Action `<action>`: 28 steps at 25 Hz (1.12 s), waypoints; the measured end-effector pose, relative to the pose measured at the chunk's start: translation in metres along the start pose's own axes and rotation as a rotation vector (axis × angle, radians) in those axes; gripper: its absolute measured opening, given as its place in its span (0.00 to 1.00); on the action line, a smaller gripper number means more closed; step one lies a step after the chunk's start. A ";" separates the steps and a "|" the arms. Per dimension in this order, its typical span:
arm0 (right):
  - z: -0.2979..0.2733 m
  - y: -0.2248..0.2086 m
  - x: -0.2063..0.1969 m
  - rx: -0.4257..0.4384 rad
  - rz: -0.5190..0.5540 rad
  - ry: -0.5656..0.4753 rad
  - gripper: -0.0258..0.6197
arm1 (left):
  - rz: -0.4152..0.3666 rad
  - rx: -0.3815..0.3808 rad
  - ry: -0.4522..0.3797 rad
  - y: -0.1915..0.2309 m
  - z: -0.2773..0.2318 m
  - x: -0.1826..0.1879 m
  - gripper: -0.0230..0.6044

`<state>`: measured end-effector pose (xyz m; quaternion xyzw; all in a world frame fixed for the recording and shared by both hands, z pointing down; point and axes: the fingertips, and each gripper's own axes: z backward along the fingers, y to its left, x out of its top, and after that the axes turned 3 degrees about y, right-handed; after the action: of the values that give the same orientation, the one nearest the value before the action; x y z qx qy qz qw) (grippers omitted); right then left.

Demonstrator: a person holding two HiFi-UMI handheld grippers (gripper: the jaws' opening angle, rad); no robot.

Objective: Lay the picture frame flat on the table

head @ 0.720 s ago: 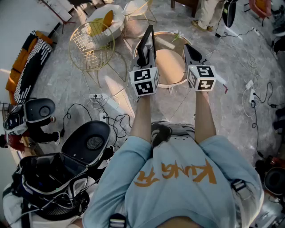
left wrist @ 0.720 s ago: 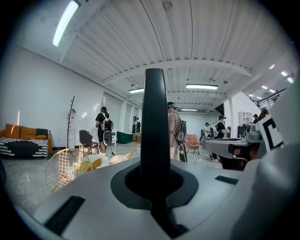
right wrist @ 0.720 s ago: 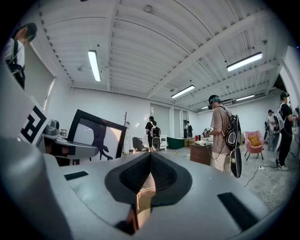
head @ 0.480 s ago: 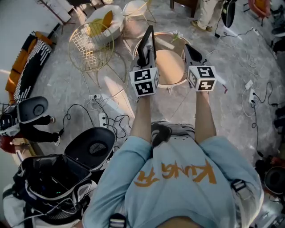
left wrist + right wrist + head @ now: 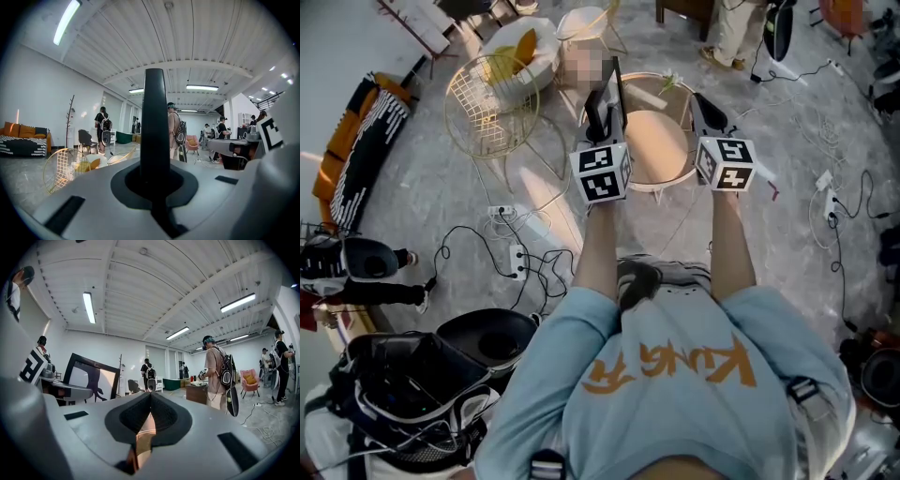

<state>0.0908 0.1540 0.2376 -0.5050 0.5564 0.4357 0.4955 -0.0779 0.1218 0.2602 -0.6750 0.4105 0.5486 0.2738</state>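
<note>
A black picture frame (image 5: pixel 618 84) stands upright, edge-on, over the round table (image 5: pixel 662 180) with a white rim and tan top. My left gripper (image 5: pixel 602 101) is shut on its lower edge. The left gripper view shows the frame (image 5: pixel 154 117) as a tall black bar rising from between the jaws of that gripper (image 5: pixel 154 174). In the right gripper view its face (image 5: pixel 90 376) shows a pale picture with a dark tree shape. My right gripper (image 5: pixel 704 101) hovers level at the table's right side, apart from the frame. Its fingertips (image 5: pixel 150 397) meet with nothing between them.
A gold wire chair (image 5: pixel 492 94) stands left of the table. Cables and a power strip (image 5: pixel 520 255) lie on the floor in front. An open black case (image 5: pixel 408 380) sits at the lower left. Several people (image 5: pixel 218 371) stand in the room beyond.
Both grippers and the frame stay where they were. The black case and gear at the lower left have slid downward in the head view.
</note>
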 end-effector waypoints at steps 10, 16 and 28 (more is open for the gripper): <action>-0.023 0.012 0.009 0.030 0.007 0.011 0.04 | 0.021 0.019 0.004 0.024 -0.009 0.011 0.08; -0.023 0.001 0.006 0.029 0.000 0.007 0.04 | 0.024 0.021 0.003 0.020 -0.015 0.009 0.08; -0.053 -0.027 -0.015 0.027 0.008 0.002 0.04 | 0.014 -0.006 0.013 0.015 -0.067 -0.007 0.08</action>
<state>0.1113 0.1010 0.2592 -0.4965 0.5647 0.4294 0.5002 -0.0570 0.0609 0.2848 -0.6764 0.4155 0.5472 0.2653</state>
